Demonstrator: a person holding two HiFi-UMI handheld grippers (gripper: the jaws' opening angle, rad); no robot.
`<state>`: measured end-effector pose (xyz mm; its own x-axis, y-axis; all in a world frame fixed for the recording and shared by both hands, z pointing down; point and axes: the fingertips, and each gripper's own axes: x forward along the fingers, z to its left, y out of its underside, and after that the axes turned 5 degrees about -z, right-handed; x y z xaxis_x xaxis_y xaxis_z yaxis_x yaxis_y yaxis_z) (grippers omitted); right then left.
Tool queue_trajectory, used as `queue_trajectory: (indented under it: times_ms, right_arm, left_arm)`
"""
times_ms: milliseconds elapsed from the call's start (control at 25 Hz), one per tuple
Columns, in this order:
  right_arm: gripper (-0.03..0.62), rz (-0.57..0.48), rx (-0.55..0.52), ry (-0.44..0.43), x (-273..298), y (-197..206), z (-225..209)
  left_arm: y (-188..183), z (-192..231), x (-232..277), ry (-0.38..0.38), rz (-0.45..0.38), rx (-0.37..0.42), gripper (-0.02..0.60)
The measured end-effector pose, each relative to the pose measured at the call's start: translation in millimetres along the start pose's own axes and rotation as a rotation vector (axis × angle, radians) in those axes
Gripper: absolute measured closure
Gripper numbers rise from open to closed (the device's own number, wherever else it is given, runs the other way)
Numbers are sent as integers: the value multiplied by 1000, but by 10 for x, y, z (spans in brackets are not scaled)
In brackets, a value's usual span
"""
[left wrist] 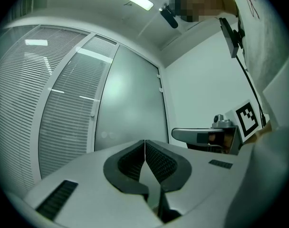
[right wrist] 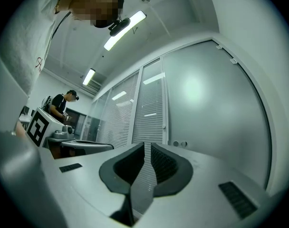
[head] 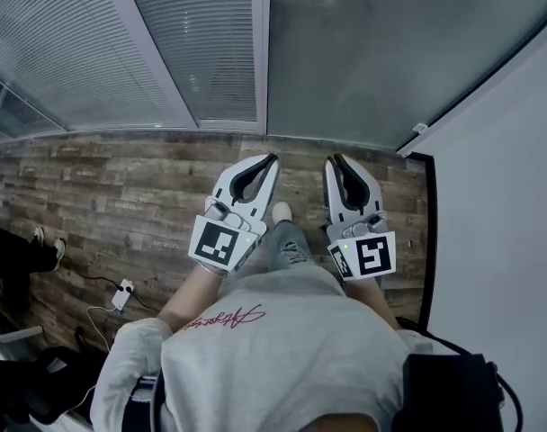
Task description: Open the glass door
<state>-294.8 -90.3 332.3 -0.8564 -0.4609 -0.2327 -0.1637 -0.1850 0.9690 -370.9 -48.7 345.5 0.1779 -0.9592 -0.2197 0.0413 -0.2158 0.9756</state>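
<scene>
A tall frosted grey glass door (head: pixel 363 52) stands straight ahead, well apart from the white two-jaw left gripper (head: pixel 272 158) and right gripper (head: pixel 332 158) pointing toward it, each with jaws pressed together on nothing.

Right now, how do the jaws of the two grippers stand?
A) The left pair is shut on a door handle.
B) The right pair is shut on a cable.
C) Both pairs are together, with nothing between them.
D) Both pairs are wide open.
C: the jaws of the left gripper and of the right gripper meet at their tips with nothing held, and in the head view neither touches the door.
</scene>
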Motion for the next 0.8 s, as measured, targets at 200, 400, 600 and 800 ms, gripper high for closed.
queue_trajectory:
  times_ms: [200, 400, 600, 800]
  right_arm:
    - [560, -38, -22, 17, 716, 119, -538]
    - [559, -45, -19, 21, 1442, 280, -1080]
    - [477, -35, 8, 24, 2161, 509, -1508]
    - [449, -6, 39, 45, 2933, 854, -1847]
  left_arm:
    - [23, 527, 640, -43, -27, 26, 563]
    - [31, 981, 1283, -64, -63, 36, 563]
    - [173, 1391, 1718, -96, -32, 55, 563]
    - [298, 1684, 1965, -132, -10, 55, 563]
